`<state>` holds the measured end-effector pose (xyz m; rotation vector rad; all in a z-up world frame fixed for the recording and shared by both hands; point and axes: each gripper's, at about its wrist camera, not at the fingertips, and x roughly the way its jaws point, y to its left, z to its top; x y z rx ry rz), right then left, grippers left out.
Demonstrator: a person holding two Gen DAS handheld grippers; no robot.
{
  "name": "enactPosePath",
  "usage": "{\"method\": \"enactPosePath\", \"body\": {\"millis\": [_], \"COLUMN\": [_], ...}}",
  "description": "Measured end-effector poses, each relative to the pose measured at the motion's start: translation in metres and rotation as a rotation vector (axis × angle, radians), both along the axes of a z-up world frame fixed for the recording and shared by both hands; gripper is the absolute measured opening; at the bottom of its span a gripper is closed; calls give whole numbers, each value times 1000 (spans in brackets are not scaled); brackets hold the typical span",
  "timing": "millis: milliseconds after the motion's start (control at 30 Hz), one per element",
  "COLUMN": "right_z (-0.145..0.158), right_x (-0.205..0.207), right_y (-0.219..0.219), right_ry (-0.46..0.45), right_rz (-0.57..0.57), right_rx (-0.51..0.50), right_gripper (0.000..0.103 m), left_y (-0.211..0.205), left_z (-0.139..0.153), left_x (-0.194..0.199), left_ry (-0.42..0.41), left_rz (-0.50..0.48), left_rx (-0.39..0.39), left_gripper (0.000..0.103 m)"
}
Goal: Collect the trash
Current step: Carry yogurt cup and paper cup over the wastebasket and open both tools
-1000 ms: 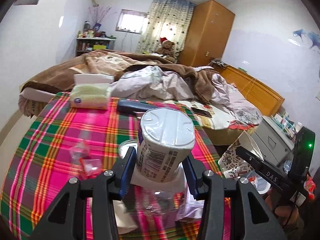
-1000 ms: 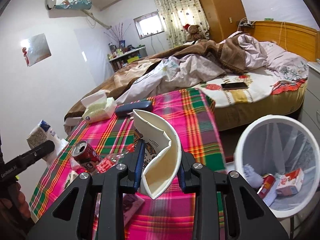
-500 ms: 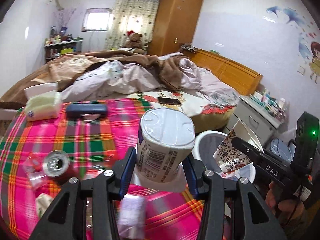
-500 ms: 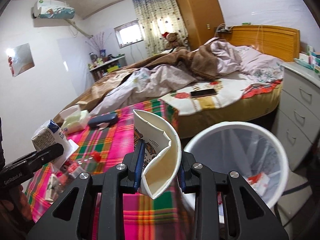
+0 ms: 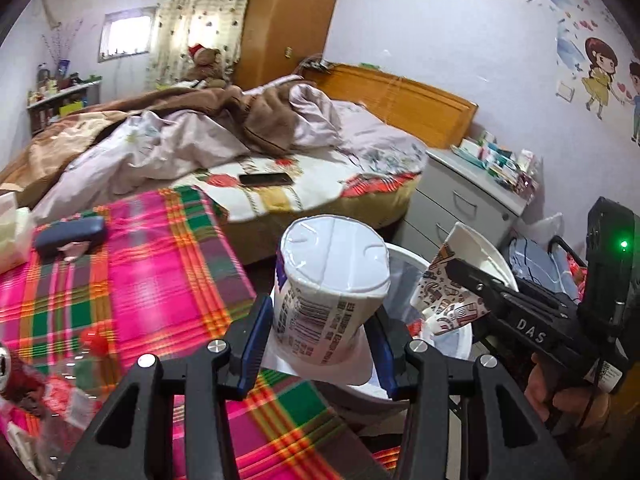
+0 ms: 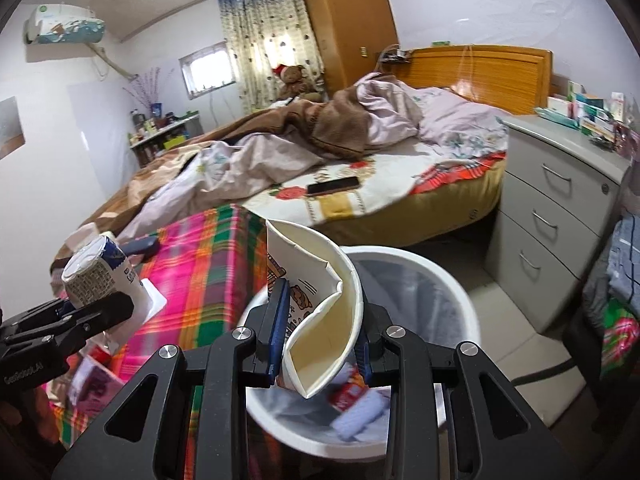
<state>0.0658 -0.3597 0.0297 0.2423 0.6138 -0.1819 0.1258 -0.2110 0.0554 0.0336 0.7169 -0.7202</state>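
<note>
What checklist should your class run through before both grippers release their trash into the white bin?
1. Right gripper clamped on the crushed white paper cup with cartoon print: ok.
2. Left gripper clamped on the white cylindrical carton with a barcode: ok.
3. Paper cup above the mouth of the round white waste bin: ok.
4. Carton clear of the pink and green checked tablecloth and above the bin: cannot tell; it sits near the table's edge.
5. Room in the bin: ok; trash covers only its bottom.
6. Grippers apart from each other: ok.
</note>
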Motion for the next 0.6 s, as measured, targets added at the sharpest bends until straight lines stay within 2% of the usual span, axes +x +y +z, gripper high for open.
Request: {"method": "enactPosePath", "body": {"millis": [267,567,600], "right_z": [-21,-35,-36], "right_x": [2,4,5], "right_y": [-21,-34,-35], "right_ry": [80,146,149], "right_rz": [-27,-33,-34], "right_rx": [-1,-16,-17], "right_gripper": [30,33,33], "left_y": [-38,-56,-57], "left_z": [-15,-25,-25], "left_x": [-1,2,2], "left_ry": [15,41,40], "left_rz": [-37,-47,-46], "left_rx": [37,46,48], "left_gripper": [48,49,52]}}
